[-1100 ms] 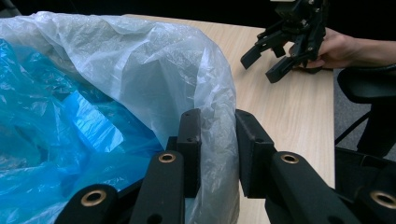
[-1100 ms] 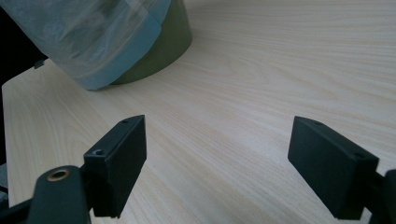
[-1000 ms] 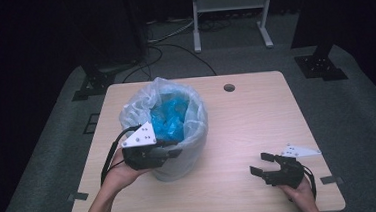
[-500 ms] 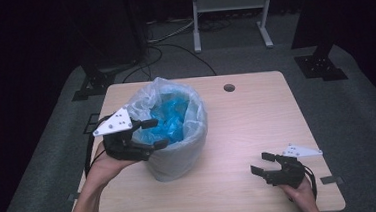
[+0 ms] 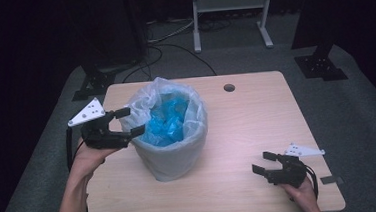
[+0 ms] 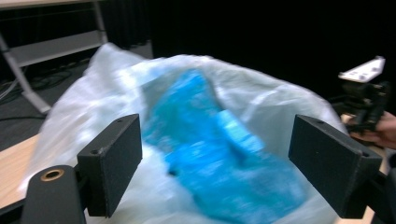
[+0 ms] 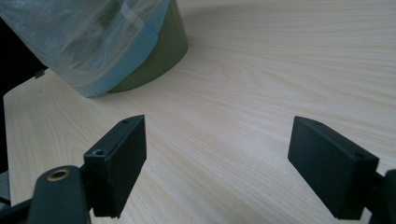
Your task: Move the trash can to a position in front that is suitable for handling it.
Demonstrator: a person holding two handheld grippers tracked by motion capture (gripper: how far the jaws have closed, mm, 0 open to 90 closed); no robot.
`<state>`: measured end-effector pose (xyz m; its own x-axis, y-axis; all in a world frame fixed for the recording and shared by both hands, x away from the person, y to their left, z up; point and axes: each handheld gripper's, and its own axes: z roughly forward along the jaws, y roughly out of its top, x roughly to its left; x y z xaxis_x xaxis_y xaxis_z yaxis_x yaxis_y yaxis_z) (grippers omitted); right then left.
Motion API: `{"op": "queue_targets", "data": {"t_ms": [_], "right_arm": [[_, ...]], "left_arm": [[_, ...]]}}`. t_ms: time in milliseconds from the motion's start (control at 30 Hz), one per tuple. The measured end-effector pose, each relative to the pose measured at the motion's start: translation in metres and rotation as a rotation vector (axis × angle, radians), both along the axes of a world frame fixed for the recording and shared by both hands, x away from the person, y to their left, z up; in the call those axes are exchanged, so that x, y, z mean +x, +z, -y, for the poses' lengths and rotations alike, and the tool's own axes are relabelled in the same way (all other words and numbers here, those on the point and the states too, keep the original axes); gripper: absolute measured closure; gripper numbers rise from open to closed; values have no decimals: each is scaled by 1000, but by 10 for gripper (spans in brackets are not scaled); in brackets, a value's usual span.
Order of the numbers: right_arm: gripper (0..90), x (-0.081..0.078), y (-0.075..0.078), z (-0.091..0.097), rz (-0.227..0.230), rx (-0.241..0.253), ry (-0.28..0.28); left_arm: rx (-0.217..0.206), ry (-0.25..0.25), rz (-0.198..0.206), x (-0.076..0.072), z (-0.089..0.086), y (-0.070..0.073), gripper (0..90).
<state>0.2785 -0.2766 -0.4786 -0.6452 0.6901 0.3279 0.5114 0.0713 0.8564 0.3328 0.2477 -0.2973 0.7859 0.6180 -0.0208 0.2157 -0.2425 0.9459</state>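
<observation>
A round bin (image 5: 172, 164) lined with a clear plastic bag (image 5: 196, 110) stands left of the table's middle. A crumpled blue bag (image 5: 164, 122) lies inside it. My left gripper (image 5: 134, 121) hovers open at the bin's left rim, its tips over the liner's edge. In the left gripper view, its jaws (image 6: 215, 130) frame the blue bag (image 6: 224, 154) and the liner (image 6: 93, 88), with nothing held. My right gripper (image 5: 260, 162) rests open near the table's front right corner. The right gripper view has its jaws (image 7: 219, 126) over bare wood, facing the bin's olive base (image 7: 156, 56).
The wooden table (image 5: 257, 116) has a cable hole (image 5: 229, 87) at the back. A metal stand (image 5: 229, 3) and dark equipment legs (image 5: 318, 64) are on the floor beyond. The other gripper (image 6: 364, 95) appears far right in the left gripper view.
My left gripper has moved from the bin's front wall leftward and up to its left rim. The right gripper has stayed put.
</observation>
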Motion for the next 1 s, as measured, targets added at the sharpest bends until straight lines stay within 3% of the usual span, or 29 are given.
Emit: {"op": "queue_targets", "data": {"t_ms": [33, 267, 433, 600, 767, 867, 1000], "right_arm": [[182, 1, 0, 0, -1, 1, 0], [182, 2, -2, -3, -5, -12, 1], [182, 3, 0, -4, -6, -14, 4], [182, 6, 4, -5, -5, -17, 8], [182, 8, 7, -5, 0, -9, 8], [182, 10, 9, -5, 2, -9, 10], [182, 13, 13, -8, 2, -9, 14]], "left_arm": [[-3, 24, -5, 4, -5, -4, 162], [24, 44, -6, 11, -13, -12, 169], [14, 48, -10, 18, -17, -19, 218], [1, 67, -40, 24, -18, -24, 264], [-14, 74, -57, 29, -19, -28, 261], [-5, 109, -70, 32, -20, -29, 190], [-9, 104, -85, 35, -21, -33, 215]]}}
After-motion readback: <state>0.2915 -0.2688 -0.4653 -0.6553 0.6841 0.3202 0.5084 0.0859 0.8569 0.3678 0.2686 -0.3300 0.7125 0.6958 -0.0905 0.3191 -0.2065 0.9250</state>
